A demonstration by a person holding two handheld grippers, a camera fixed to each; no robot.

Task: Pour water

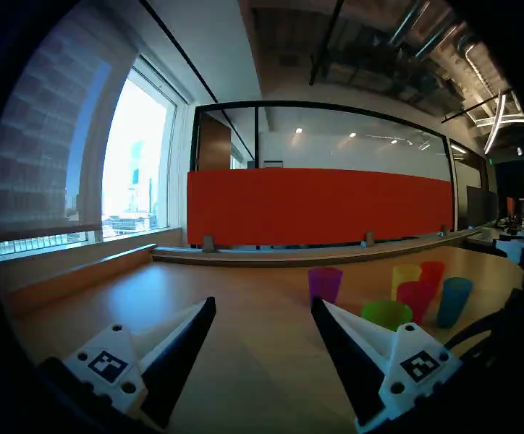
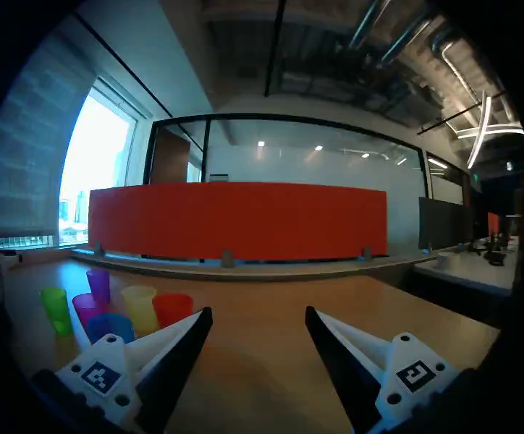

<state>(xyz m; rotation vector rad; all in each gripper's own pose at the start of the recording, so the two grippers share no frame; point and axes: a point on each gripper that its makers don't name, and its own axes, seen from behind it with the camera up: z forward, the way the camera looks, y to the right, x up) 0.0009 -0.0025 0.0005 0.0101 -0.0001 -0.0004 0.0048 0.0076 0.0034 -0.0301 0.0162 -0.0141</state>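
Your left gripper (image 1: 262,302) and right gripper (image 2: 258,311) both gape empty. Plastic cups (image 1: 415,295) look light, thin, slick: pinch mid-wall, gently, or they flex and tip.

Left gripper view: lime-green translucent plastic cup (image 1: 385,312) btm hidden behind left gripper (image 1: 263,302) finger (image 1: 378,347); pink plastic cup (image 1: 414,296) covers part of yellow plastic cup (image 1: 404,275). Right gripper view: blue plastic cup (image 2: 110,325) lower half behind right gripper (image 2: 258,311) finger (image 2: 146,347). Water inside cups: can't tell. Far white desk (image 2: 472,276) items too small & dark.
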